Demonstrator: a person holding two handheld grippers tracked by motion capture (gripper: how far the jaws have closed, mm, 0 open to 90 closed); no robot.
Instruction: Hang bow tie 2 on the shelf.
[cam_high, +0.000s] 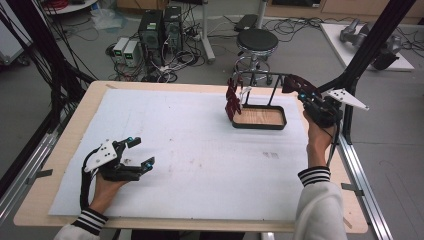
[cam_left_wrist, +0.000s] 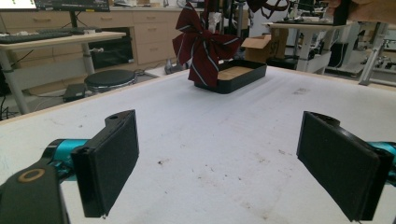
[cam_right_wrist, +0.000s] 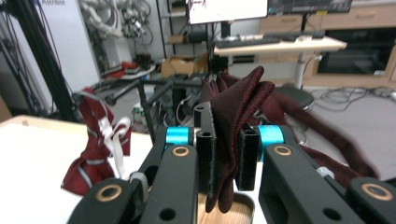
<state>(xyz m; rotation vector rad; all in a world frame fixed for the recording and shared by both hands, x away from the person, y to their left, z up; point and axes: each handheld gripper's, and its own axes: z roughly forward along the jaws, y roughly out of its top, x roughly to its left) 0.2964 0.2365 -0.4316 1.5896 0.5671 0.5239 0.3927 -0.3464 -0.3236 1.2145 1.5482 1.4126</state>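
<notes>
A dark red bow tie (cam_right_wrist: 233, 126) of crumpled fabric was clamped in the right gripper (cam_right_wrist: 228, 161) above the rack (cam_high: 260, 80) and its black, wood-floored tray (cam_high: 260, 125), beside a striped bow (cam_left_wrist: 203, 44) hanging there, while the left gripper (cam_high: 135, 155) rested open on the white mat (cam_high: 200, 165).

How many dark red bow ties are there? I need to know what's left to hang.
2. A striped bow tie hangs at the left end of the rack, above the tray. A plain bow tie is pinched in the right gripper.
</notes>
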